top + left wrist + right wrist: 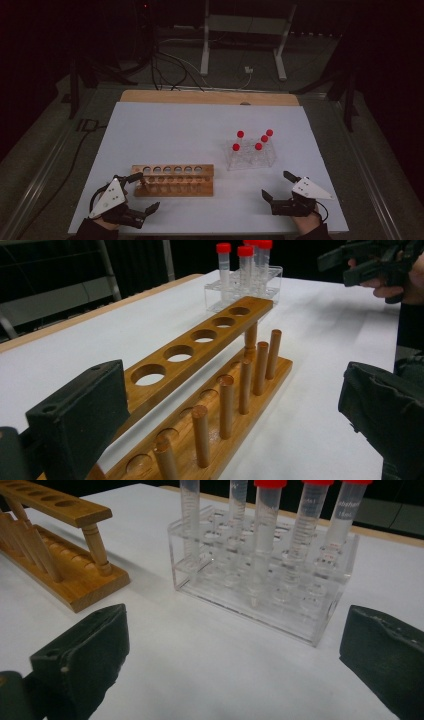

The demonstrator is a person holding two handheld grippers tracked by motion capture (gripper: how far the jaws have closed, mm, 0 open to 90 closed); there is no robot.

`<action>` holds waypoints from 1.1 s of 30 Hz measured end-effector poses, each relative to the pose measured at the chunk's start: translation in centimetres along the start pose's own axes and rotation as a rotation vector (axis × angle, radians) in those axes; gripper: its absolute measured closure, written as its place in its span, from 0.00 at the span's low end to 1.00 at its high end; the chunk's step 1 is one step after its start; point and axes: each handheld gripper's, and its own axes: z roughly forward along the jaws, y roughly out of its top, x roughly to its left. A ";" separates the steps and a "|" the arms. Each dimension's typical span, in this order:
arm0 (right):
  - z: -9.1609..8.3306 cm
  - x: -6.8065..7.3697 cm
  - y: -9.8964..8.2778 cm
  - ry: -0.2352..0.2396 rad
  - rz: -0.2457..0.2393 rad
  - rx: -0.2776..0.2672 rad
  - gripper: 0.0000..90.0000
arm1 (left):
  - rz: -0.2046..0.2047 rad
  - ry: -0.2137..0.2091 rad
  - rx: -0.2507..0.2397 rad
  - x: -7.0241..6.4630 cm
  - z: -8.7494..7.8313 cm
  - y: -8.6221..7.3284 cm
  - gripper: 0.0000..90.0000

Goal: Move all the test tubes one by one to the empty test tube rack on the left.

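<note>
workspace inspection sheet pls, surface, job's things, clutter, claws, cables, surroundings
surface: white table, wooden edge at the far side.
job's things: five red-capped tubes upright in a clear rack; wooden rack holds no tubes, its holes open.
clutter: nothing seen.
claws: left claw open, beside the wooden rack's end; right claw open, short of the clear rack; nothing between the jaws of either.
cables: one trails from the left claw off the table's left edge; more lie on the floor beyond.
surroundings: dark room, white stand legs behind the table.
</note>
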 end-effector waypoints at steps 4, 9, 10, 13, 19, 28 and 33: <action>0.2 -0.3 0.1 -0.020 0.029 0.026 0.00 | -0.009 0.008 -0.001 0.2 0.0 0.0 0.00; 0.2 -0.7 0.2 -0.039 0.048 0.056 0.00 | -0.012 0.014 -0.002 0.1 -0.1 0.0 0.00; 0.2 -0.7 0.2 -0.046 0.041 0.062 0.00 | -0.010 0.016 -0.004 0.1 -0.1 0.1 0.00; -0.1 -0.7 0.6 -0.063 0.042 0.053 0.00 | -0.012 0.017 -0.005 0.1 -0.1 0.1 0.00; -0.9 -0.8 1.4 -0.073 0.086 0.041 0.00 | -0.007 0.012 -0.002 0.1 -0.1 0.0 0.00; -1.9 -1.7 3.5 -0.118 0.091 -0.016 0.00 | -0.008 0.005 -0.006 0.1 -0.2 0.1 0.00; -1.9 -2.5 4.7 -0.132 0.090 -0.033 0.00 | -0.008 0.003 -0.005 0.1 -0.2 0.1 0.00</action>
